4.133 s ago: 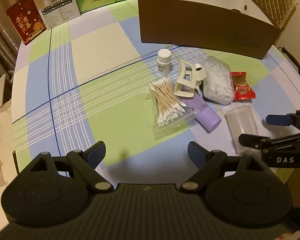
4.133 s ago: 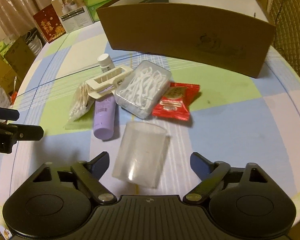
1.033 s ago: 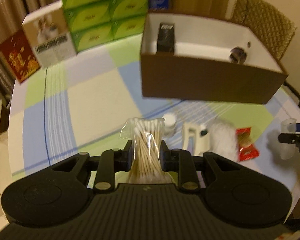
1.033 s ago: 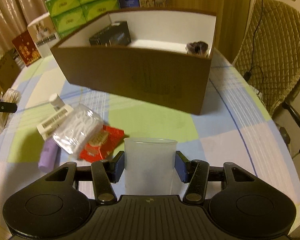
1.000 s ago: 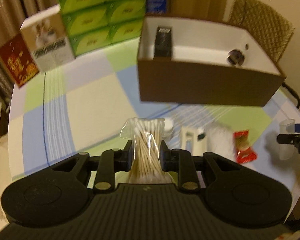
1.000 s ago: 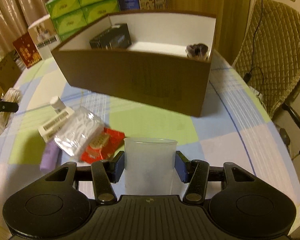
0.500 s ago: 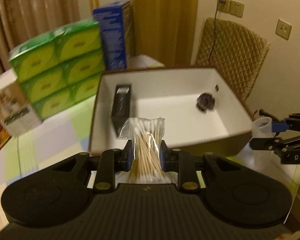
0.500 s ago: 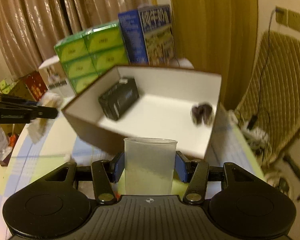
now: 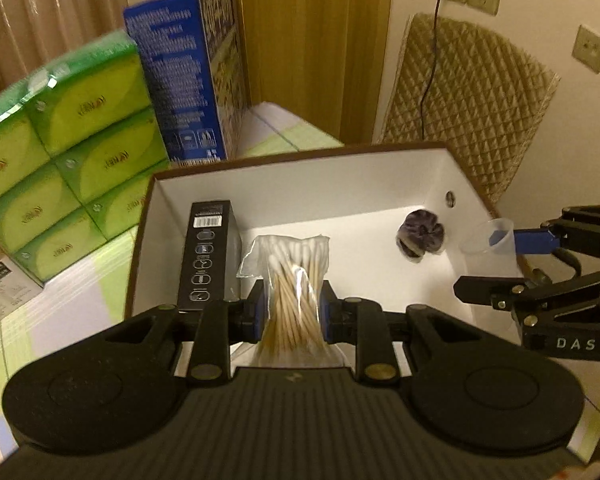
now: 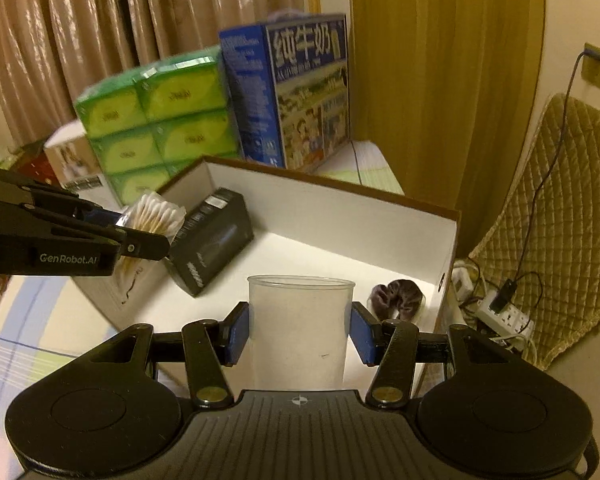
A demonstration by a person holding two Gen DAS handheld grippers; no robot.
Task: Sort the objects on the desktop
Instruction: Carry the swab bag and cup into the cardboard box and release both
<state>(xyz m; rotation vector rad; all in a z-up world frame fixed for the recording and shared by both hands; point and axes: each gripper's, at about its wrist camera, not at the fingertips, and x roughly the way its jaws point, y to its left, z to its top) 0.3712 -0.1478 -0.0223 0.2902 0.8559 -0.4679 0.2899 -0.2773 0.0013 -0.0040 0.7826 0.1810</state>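
On the left, the left hand-held gripper (image 9: 292, 312) is clamped on a clear bag of cotton swabs (image 9: 290, 276), its blue pads pinching the bag at its waist; the bag hangs over the near left part of the open brown cardboard box (image 9: 260, 160), just beside the black carton (image 9: 210, 252) that already lies inside against the left wall. Further right, a dark scrunchie (image 9: 420, 236) sits on the box's white floor near the right wall. At the right, the right hand-held gripper (image 10: 300, 334) is closed on a translucent plastic cup (image 10: 300, 328), held upright above the box's near right corner, with the scrunchie just beyond it.

As a judgement, the sorting is partly done: two things rest in the box and two more are poised over it (neither is let go yet), so the next step seems to be releasing both.

How much is left cannot be told; each hand-held gripper's own body covers the lower part of its view, and only a strip of chequered tabletop (image 9: 60, 312) shows at the left, so any things waiting there are hidden. The box's near wall is cut off below; the green tissue packs (image 10: 160, 120) and blue carton (image 10: 292, 92) behind it are blurred, and whether the cup holds anything is hard to make out.
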